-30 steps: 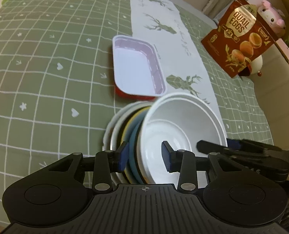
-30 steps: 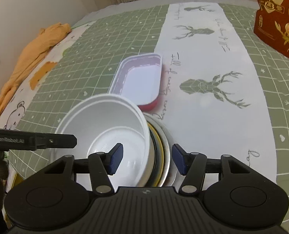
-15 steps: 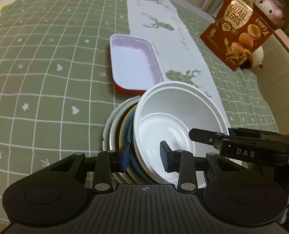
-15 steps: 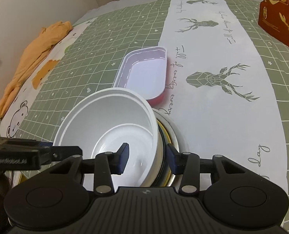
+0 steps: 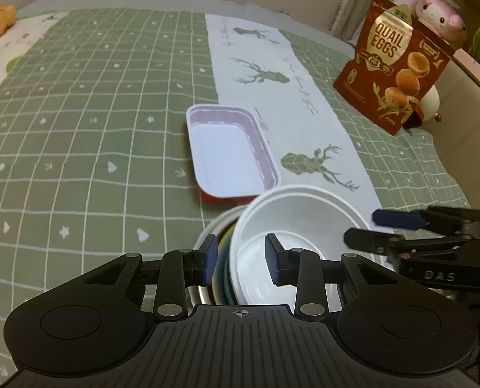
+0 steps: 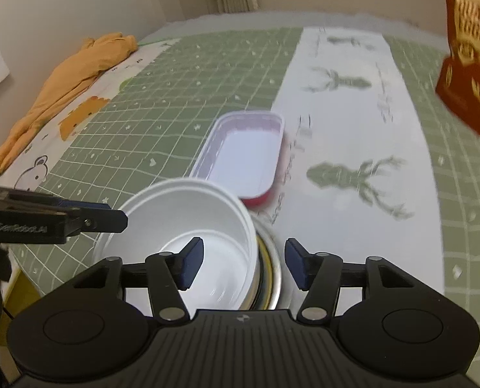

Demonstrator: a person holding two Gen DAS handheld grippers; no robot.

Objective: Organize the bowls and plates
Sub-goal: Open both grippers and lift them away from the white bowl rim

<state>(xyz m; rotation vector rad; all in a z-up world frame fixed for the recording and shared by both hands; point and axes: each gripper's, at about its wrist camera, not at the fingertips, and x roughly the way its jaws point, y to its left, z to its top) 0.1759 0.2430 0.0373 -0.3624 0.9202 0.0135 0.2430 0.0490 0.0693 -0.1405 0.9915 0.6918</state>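
A white bowl (image 5: 291, 223) sits on a stack of plates (image 5: 220, 249) at the near table edge; it also shows in the right wrist view (image 6: 188, 226). My left gripper (image 5: 240, 263) straddles the near rims of the bowl and stack, one pad on each side; whether it pinches them I cannot tell. My right gripper (image 6: 243, 266) is open around the bowl's right wall and the stack's rim (image 6: 269, 265). A rectangular white tray with a red base (image 5: 230, 158) lies just beyond, also in the right wrist view (image 6: 245, 158).
A green checked cloth (image 5: 78, 129) with a white deer runner (image 5: 288, 97) covers the table. A quail-egg bag (image 5: 392, 64) stands at the far right, a pink plush toy (image 5: 437, 9) behind it. Orange clothing (image 6: 68, 80) lies at the far left.
Both grippers and the bowl have drawn back toward the near table edge. The right gripper's jaws closed about half a second ago and are now wider apart.
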